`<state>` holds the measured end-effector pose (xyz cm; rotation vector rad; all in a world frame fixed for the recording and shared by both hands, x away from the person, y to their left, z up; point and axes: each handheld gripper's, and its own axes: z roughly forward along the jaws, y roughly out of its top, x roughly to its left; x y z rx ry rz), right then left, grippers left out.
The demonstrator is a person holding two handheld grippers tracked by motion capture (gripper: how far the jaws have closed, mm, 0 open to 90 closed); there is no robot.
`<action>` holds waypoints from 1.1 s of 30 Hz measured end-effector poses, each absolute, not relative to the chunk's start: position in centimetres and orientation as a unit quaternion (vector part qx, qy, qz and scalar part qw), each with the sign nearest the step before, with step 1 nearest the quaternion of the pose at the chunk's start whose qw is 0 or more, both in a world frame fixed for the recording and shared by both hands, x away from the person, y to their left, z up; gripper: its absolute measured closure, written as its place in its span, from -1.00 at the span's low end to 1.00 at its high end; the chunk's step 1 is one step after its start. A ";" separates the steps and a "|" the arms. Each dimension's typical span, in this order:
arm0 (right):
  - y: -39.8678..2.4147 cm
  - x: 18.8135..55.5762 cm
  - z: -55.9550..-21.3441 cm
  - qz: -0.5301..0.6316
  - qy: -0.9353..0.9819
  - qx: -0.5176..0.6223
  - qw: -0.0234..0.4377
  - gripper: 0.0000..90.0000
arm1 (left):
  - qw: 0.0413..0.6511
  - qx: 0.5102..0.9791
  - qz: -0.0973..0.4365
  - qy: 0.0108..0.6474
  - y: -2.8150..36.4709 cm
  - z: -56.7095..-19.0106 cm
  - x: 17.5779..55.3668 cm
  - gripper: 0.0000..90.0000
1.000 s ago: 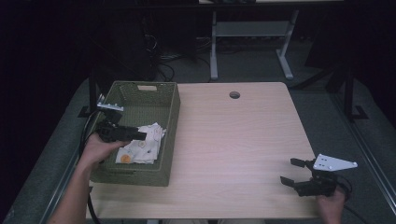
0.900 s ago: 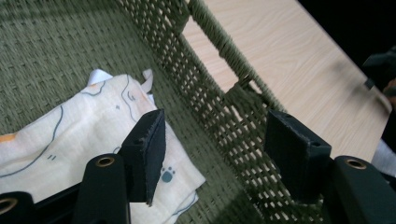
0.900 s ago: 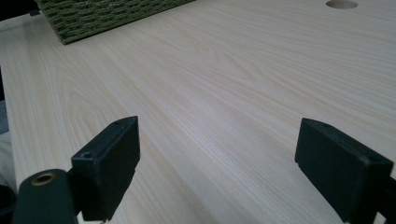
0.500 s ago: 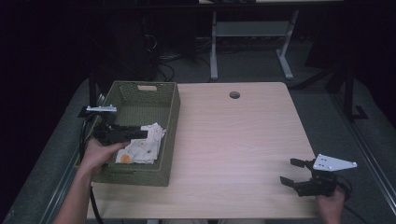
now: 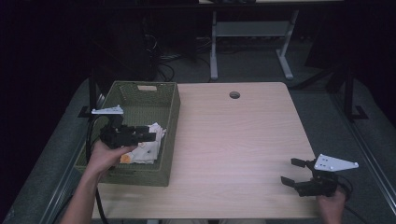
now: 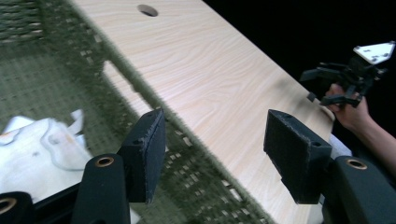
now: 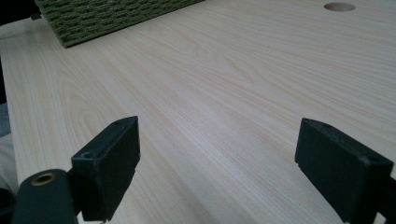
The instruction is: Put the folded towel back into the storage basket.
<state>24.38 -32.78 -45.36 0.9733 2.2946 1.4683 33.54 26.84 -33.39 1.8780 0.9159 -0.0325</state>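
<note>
My left gripper (image 5: 151,135) hovers over the near half of a green woven basket (image 5: 171,122), jaws pointing toward the table. In the left gripper view its jaws (image 6: 212,140) stand open with nothing between them, above the basket's right wall (image 6: 154,100). A crumpled white cloth (image 5: 148,145) with an orange spot lies in the basket, below and beside the gripper; it also shows in the left gripper view (image 6: 37,144). My right gripper (image 5: 289,171) rests near the table's front right corner, open and empty (image 7: 217,140).
The light wooden table (image 5: 233,140) has a round cable hole (image 5: 234,94) near its far edge. The basket stands along the table's left side (image 7: 107,16). Dark floor, cables and a white desk frame (image 5: 215,51) lie beyond the table.
My left gripper has shifted slightly to the right above the basket and levelled out, still open and empty. The right gripper has not moved.
</note>
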 end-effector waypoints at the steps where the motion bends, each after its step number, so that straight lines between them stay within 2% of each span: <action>1: -32.8 24.4 -45.4 0.503 0.787 0.334 0.124 -0.70 | 0.501 0.780 -0.012 0.375 26.6 -33.3 33.5 -0.14; 16: -32.8 24.5 -45.4 0.500 0.789 0.334 0.124 -0.70 | 0.502 0.799 -0.003 0.331 22.8 -32.4 32.9 -0.15; 33: -32.9 24.5 -45.4 0.504 0.784 0.339 0.128 -0.70 | 0.494 0.819 -0.009 0.290 16.3 -32.5 33.6 -0.16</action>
